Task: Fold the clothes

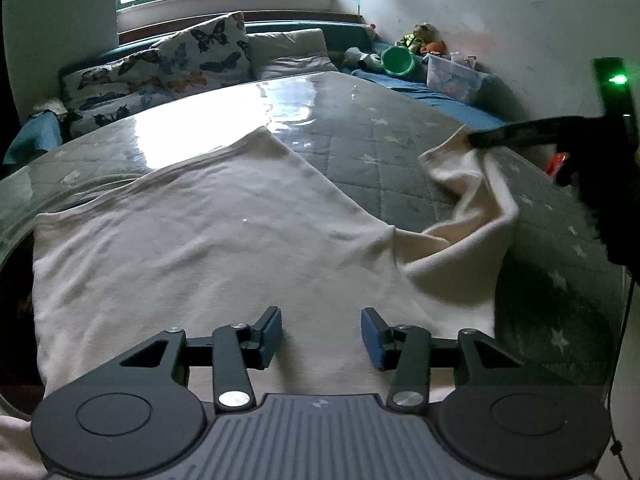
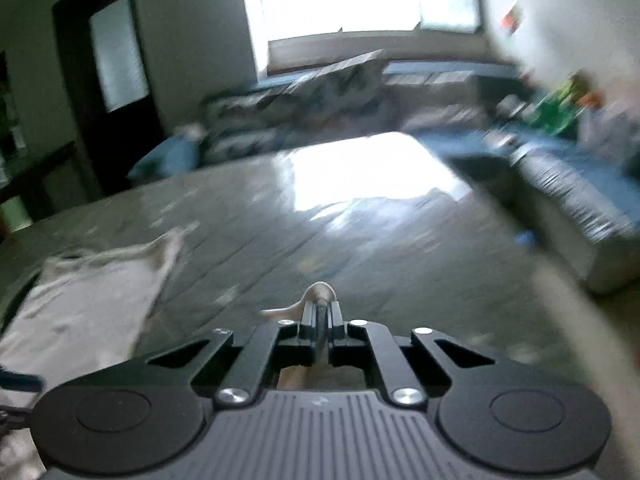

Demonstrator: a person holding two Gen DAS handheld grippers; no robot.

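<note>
While the cream garment [image 1: 208, 224] lies spread flat on the grey star-patterned mattress [image 1: 380, 136], most of it sits ahead of and beneath the left tongs [image 1: 321, 338], whose blue pads [image 1: 272, 330] stand apart with nothing between them, released and hovering over the near hem. That spread looks deliberate, a flat body ready for a sleeve or side to be folded over it. Ahead of the left tongs and to their right, one loose part of the cloth rises off the mattress in a crumpled ridge, pulled up by the right tongs [image 1: 476, 138], which reach in from the right edge and pinch its tip. From the right tongs' [image 2: 321, 314] own blurred view the jaws are clenched on a small tuft of cream fabric that pokes out ahead of them, the rest of the garment lying to their left. Lifting that corner probably serves to carry it back across the body for the first fold
</note>
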